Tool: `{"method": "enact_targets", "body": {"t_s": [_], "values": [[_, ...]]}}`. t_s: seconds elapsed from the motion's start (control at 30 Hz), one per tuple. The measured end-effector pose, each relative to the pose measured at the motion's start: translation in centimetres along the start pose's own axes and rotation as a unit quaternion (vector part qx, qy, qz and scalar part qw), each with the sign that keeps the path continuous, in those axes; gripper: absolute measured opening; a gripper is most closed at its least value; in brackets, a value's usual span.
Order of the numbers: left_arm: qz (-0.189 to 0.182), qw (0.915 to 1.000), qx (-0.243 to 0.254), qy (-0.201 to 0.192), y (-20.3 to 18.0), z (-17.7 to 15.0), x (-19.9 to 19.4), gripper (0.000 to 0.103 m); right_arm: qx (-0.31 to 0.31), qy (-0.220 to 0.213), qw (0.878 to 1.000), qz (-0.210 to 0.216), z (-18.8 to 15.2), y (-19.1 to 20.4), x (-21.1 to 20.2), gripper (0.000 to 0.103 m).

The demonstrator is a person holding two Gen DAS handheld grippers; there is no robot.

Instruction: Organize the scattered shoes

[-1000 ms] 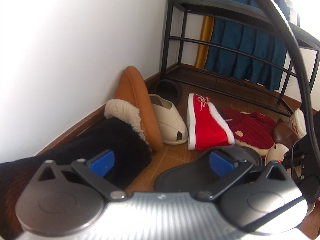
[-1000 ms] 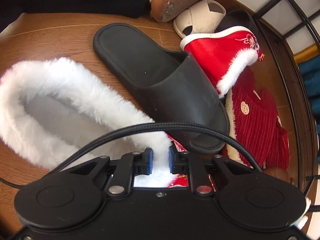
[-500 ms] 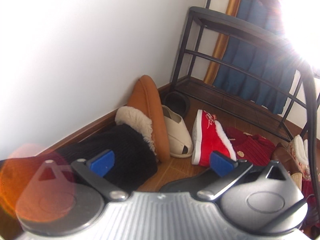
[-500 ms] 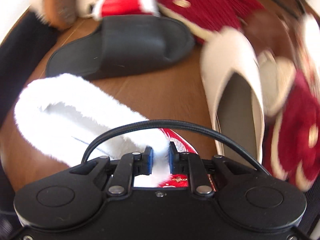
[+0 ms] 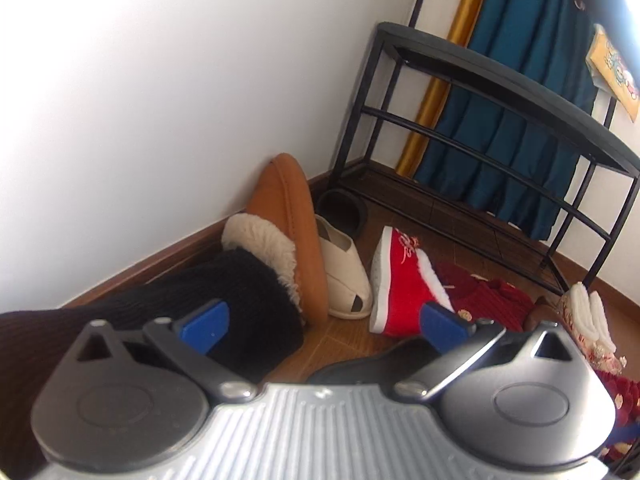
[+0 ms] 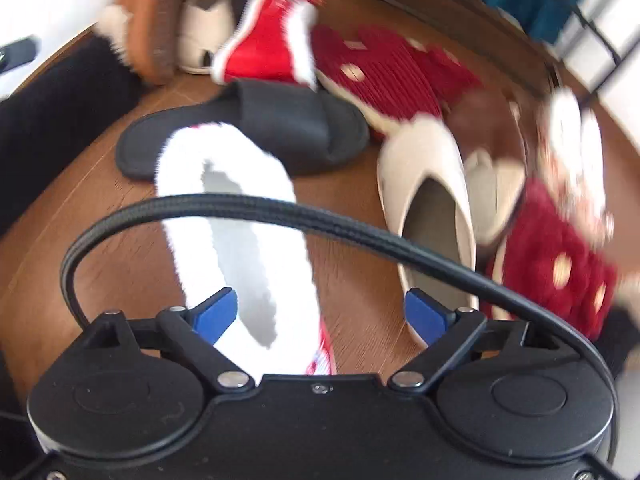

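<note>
Left wrist view: the left hand-held gripper [image 5: 323, 324] has its blue pads spread wide with nothing between them. Past it, shoes lie scattered on the wooden floor [image 5: 340, 340] in a corner. A tan fleece-lined slipper [image 5: 286, 220] leans on its side against the white wall [image 5: 160, 100], with a black knit boot [image 5: 224, 300] in front of it, cut off at the left edge. Just right of the tan slipper lies a cream canvas slip-on [image 5: 344, 276], then a red fur-trimmed bootie [image 5: 404, 284] tipped on its side with an embroidered motif too small to read. A dark slide [image 5: 344, 208] sits far back by the black metal shoe rack [image 5: 500, 120]. A red corduroy slipper [image 5: 492, 300] lies to the right, and another black slide [image 5: 360, 364] is mostly hidden behind the gripper body. A yellow printed tag [image 5: 612, 68] hangs on the teal curtain [image 5: 520, 60]; its print is illegible.

Right wrist view, blurred by motion: the right hand-held gripper [image 6: 320, 316] is parted wide, holding nothing. A white-fur-lined red bootie [image 6: 236, 240] lies on the floor between and beyond the fingers, its red side only peeking out near the gripper. Farther off is the black slide [image 6: 260, 128], and to the right a cream mule [image 6: 428, 200] and a red slipper with pale dots [image 6: 552, 264]. A black cable [image 6: 280, 210] arcs across the view. No writing can be read.
</note>
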State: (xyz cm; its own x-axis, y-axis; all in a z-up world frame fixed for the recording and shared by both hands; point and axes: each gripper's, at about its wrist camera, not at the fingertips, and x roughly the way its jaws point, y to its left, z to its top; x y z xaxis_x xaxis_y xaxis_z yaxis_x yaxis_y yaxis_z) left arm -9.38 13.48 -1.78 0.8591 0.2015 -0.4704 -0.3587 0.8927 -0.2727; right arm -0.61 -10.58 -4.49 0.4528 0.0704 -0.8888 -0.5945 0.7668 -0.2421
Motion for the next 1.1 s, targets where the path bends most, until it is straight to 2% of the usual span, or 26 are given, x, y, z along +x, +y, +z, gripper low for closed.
{"method": "enact_targets", "body": {"t_s": [0.07, 0.1, 0.23, 0.37, 0.4, 0.43, 0.47, 0.5, 0.53, 0.6, 0.7, 0.83, 0.97, 1.03, 1.1], "values": [[0.002, 1.0, 0.001, -0.001, -0.1, 0.0, -0.1, 0.103, -0.098, -0.025, 0.995, -0.007, 0.8, 0.9, 0.3, 0.095], [0.003, 1.0, 0.003, -0.002, -0.2, -0.1, -0.2, 0.103, -0.124, -0.03, 0.992, -0.008, 1.3, 1.2, 0.9, 0.092], [0.008, 0.9998, 0.018, -0.001, -0.4, -0.4, -0.1, 0.103, -0.139, -0.027, 0.99, 0.015, 3.2, 1.3, 3.7, 0.069], [0.018, 0.9996, 0.02, 0.005, -0.3, -0.5, 0.3, 0.103, -0.155, -0.004, 0.987, 0.049, 3.7, 2.1, 5.5, 0.066], [0.02, 0.9996, 0.019, 0.006, -0.3, -0.5, 0.5, 0.103, -0.157, 0.001, 0.986, 0.058, 3.6, 2.2, 5.8, 0.06], [0.021, 0.9996, 0.02, 0.007, -0.3, -0.5, 0.5, 0.103, -0.159, 0.006, 0.985, 0.064, 3.5, 2.3, 6.0, 0.039], [0.021, 0.9995, 0.021, 0.009, -0.4, -0.6, 0.6, 0.103, -0.156, 0.01, 0.985, 0.071, 3.4, 2.3, 6.2, 0.027], [0.02, 0.9995, 0.022, 0.009, -0.4, -0.6, 0.6, 0.103, -0.147, 0.011, 0.986, 0.078, 3.4, 2.3, 6.2, 0.017], [0.02, 0.9995, 0.023, 0.009, -0.5, -0.7, 0.6, 0.103, -0.137, 0.012, 0.987, 0.086, 3.4, 2.2, 6.3, 0.013], [0.019, 0.9994, 0.029, 0.009, -0.7, -0.7, 0.6, 0.103, -0.102, 0.016, 0.99, 0.096, 3.4, 1.7, 6.4, 0.011], [0.018, 0.9993, 0.031, 0.006, -0.8, -0.7, 0.6, 0.103, -0.004, 0.02, 0.994, 0.104, 3.2, 0.2, 6.4, 0.011], [0.016, 0.9993, 0.034, 0.005, -1.0, -0.7, 0.5, 0.103, 0.104, 0.029, 0.991, 0.083, 2.3, -1.6, 6.3, 0.011], [0.01, 0.9993, 0.037, 0.0, -1.3, -0.7, 0.3, 0.103, 0.239, 0.039, 0.968, 0.061, 0.2, -4.4, 6.1, 0.011], [0.006, 0.9992, 0.039, -0.002, -1.6, -0.7, 0.1, 0.103, 0.298, 0.039, 0.952, 0.051, -1.2, -5.7, 6.0, 0.011], [0.002, 0.9991, 0.041, -0.002, -1.8, -0.8, 0.1, 0.103, 0.36, 0.038, 0.931, 0.044, -2.9, -7.0, 5.8, 0.011]]}}
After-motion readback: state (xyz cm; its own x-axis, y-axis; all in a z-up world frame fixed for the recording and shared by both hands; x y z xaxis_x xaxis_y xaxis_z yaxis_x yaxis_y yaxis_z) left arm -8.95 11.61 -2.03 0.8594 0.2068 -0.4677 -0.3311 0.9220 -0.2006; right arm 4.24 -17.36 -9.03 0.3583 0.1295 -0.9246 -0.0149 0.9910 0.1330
